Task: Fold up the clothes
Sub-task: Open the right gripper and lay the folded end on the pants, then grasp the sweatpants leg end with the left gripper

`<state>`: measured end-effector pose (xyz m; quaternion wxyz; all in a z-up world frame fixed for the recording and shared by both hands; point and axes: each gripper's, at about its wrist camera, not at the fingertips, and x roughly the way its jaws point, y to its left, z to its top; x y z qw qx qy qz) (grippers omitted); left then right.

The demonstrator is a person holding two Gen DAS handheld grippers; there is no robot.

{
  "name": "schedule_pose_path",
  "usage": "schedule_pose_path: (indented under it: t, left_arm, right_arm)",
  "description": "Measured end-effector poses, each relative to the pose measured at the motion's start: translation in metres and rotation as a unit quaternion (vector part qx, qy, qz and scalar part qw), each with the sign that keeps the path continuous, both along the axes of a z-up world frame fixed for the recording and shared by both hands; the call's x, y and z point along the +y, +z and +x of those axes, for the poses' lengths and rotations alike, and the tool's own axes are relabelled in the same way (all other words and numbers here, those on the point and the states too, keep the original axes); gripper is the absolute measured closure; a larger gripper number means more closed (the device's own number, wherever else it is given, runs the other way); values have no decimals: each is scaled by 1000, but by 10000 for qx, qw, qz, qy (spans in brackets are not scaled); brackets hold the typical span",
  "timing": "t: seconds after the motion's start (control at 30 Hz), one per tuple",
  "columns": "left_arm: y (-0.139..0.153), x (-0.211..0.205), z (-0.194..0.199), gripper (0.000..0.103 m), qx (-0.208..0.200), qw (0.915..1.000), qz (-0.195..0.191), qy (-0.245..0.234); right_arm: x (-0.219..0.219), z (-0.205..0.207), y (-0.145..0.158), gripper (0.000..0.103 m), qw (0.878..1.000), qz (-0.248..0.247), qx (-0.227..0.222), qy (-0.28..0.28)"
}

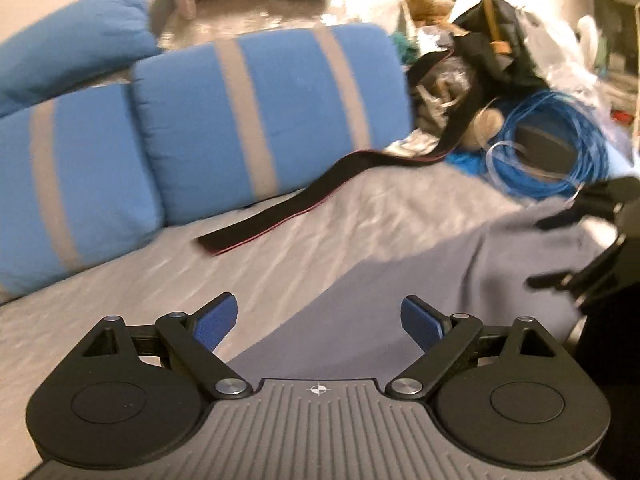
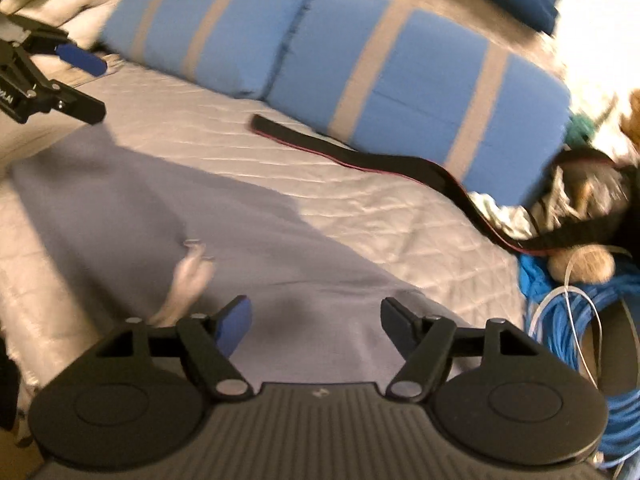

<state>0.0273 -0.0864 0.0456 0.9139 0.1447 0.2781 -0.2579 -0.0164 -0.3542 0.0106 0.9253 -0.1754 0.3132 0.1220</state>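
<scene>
Your left gripper [image 1: 320, 320] had its jaws spread wide with nothing between them, and your right gripper [image 2: 316, 320] was the same, wide and holding nothing. The thing to fold, a soft grey-blue garment [image 2: 248, 240], lay spread on the quilted bed [image 2: 360, 184], right under both grippers. It had white drawstrings [image 2: 188, 276] on it near your right gripper, so it could have been shorts or pants, but the pictures were too blurry to be sure. I could not tell if it was already folded once or just lying flat; one straight edge looked neat, and the end near your right gripper was bumpy. Here is what could have gone wrong. A black strap [image 2: 360, 160] lay on the bed just past the garment, so a big sweep could have dragged it into the fold. A pile of blue cable [image 1: 560, 148] sat near the right side, and your jaws could have snagged it. The loose drawstrings could have been pinched by mistake, and then only the string would lift. The quilt was soft too, so the jaws might have grabbed the bed cover along with the cloth. Blue striped pillows [image 1: 256, 112] stood well behind. I saw small white letters on your left gripper in the right view, but they were too tiny to read.
</scene>
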Motion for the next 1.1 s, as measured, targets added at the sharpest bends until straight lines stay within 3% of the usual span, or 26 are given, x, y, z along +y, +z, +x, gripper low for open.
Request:
schedule_pose_path:
  t: [0.07, 0.2, 0.4, 0.47, 0.57, 0.7, 0.77, 0.87, 0.9, 0.97, 1.03, 1.1]
  left_arm:
    - [-6, -24, 21, 13, 84, 9998, -70, -170]
    - [-31, -39, 63, 13, 696, 9972, -276, -20]
    - [-69, -59, 126, 24, 1653, 9841, -590, 258]
    - [-81, -65, 147, 41, 1968, 9774, -694, 351]
    - [-100, -75, 179, 48, 2436, 9649, -847, 488]
    - [-109, -79, 184, 59, 2607, 9615, -661, 560]
    - [-110, -79, 185, 75, 2698, 9589, -659, 588]
    - [-109, -78, 186, 91, 2854, 9540, -719, 566]
    - [-109, -79, 185, 92, 2860, 9540, -701, 568]
    - [-110, -82, 184, 96, 2840, 9549, -643, 579]
    - [-110, -84, 186, 97, 2814, 9553, -658, 628]
    - [-108, -82, 187, 98, 2736, 9566, -711, 714]
  right_arm:
    - [-16, 11, -2, 24, 9996, 189, -11, -193]
    - [-51, 23, -4, 24, 9974, 433, -197, -543]
    - [-110, 35, -5, 22, 9905, 819, -369, -1045]
    - [-129, 36, -6, 22, 9877, 910, -369, -1217]
    - [-158, 38, -9, 21, 9814, 1162, -322, -1493]
    - [-188, 39, -17, 21, 9697, 1685, -119, -1767]
    - [-202, 40, -21, 21, 9607, 2013, -6, -1913]
    - [-217, 42, -29, 22, 9404, 2650, 230, -2119]
    - [-220, 43, -31, 24, 9320, 2873, 311, -2186]
    - [-225, 45, -34, 69, 9188, 3183, 419, -2295]
    - [-226, 46, -36, 86, 9130, 3277, 458, -2388]
    - [-227, 47, -38, 90, 9069, 3370, 496, -2480]
